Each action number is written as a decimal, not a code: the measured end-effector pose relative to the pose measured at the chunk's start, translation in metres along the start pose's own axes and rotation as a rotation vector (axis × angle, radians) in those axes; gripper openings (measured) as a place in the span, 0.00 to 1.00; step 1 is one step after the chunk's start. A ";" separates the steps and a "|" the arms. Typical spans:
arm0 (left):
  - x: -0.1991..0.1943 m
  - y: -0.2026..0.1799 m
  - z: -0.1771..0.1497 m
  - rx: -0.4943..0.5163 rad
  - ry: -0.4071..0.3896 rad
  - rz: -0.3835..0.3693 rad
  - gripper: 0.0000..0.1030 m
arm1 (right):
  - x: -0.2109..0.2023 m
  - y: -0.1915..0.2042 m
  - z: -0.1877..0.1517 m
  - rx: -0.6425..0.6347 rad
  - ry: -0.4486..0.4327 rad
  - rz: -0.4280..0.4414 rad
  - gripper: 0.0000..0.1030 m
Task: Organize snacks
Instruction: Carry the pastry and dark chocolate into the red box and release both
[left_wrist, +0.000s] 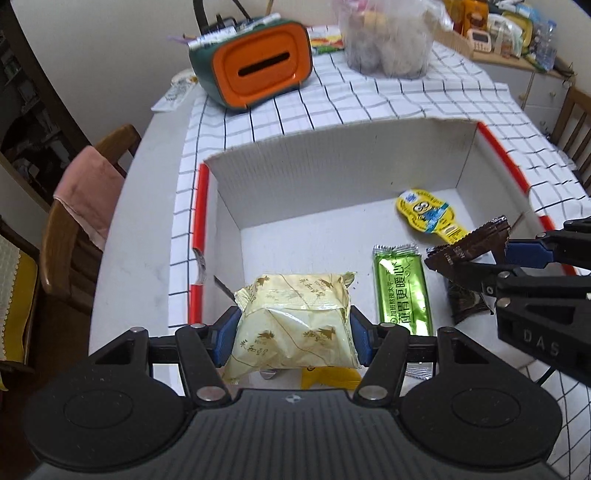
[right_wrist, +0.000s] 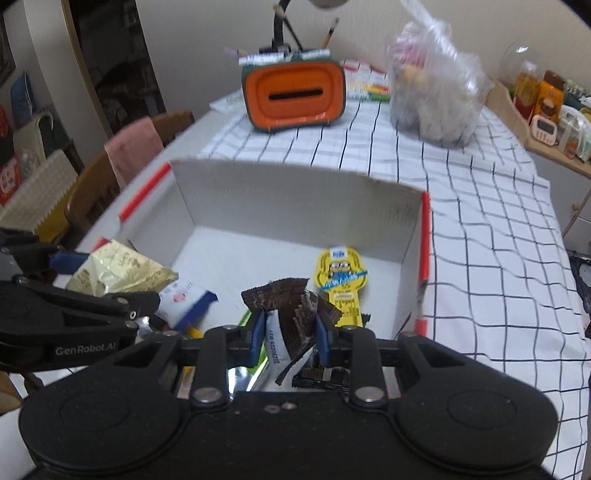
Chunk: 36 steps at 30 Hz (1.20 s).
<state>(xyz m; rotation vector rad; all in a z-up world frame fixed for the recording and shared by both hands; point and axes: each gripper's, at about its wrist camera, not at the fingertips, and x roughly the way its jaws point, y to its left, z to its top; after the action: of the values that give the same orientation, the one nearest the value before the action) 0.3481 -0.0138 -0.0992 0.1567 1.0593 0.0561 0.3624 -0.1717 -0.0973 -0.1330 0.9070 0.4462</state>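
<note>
Carrying two more: our left gripper (left_wrist: 293, 334) clamped a cream pastry packet (left_wrist: 295, 325), right gripper (right_wrist: 290, 338) a brown wrapper (right_wrist: 295, 306); cardboard box (left_wrist: 332, 177) already held several snacks.

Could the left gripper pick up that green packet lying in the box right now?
Probably not as things stand. The left gripper is already shut on a pale yellow packet, so its jaws are full. The green packet itself lies uncovered on the box floor, just beside it.
</note>
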 end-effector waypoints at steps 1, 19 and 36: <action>0.004 -0.001 0.001 0.004 0.009 0.001 0.58 | 0.004 0.000 -0.001 -0.010 0.008 -0.004 0.27; 0.022 -0.008 -0.003 0.029 0.049 -0.004 0.62 | 0.028 0.003 -0.010 -0.047 0.091 -0.014 0.27; -0.042 0.003 -0.019 -0.001 -0.054 -0.046 0.72 | -0.034 0.013 -0.011 -0.012 0.001 0.030 0.30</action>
<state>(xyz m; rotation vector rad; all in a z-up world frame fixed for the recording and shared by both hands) 0.3111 -0.0135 -0.0715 0.1321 1.0086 0.0111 0.3304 -0.1739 -0.0768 -0.1302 0.9080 0.4798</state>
